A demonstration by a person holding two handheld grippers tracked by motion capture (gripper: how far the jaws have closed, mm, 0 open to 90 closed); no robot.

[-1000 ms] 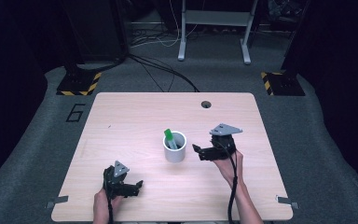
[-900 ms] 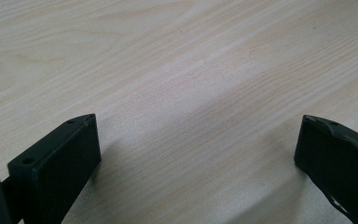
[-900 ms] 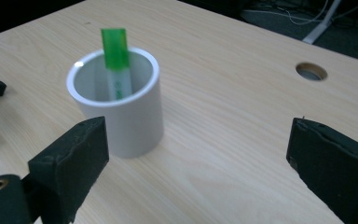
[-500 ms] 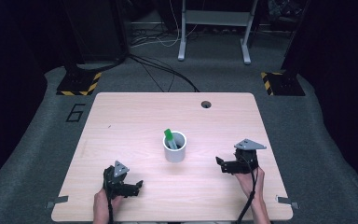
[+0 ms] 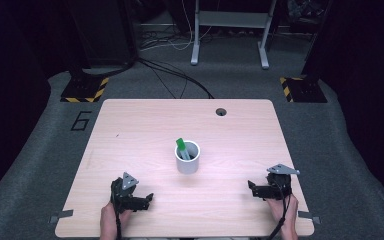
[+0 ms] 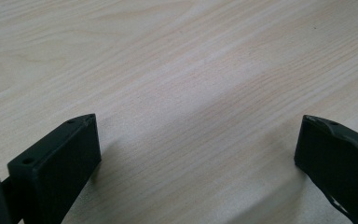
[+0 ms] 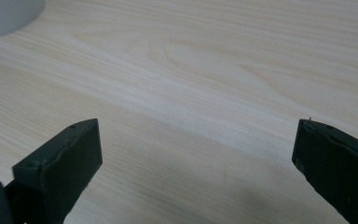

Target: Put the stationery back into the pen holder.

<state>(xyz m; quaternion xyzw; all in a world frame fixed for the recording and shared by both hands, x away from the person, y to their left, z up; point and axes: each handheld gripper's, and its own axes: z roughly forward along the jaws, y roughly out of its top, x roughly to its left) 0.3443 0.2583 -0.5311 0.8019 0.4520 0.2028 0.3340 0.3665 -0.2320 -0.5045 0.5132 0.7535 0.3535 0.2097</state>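
Pale woodgrain table (image 5: 130,130); round white cup (image 5: 187,158) (green marker (image 5: 181,147) inside); L gripper (image 5: 147,198), R gripper (image 5: 251,187) agape, empty.

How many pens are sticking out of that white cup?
1: a green pen leans at the left inside of the cup, mid-table. The cup's wall may hide shorter ones.

overall: bench (image 5: 145,130) evenly lit from above, room around it very dark
glare: none on the wood, pale sheen near bench centre
shadows: soft, short, under my left tool (image 5: 130,192) and my right tool (image 5: 270,186); faint dark patches between the jaws in both gripper views
focus: high view soft, low detail; gripper views sharp on the wood grain, jaws slightly blurred
white cup (image 7: 4,14): out of focus at the corner
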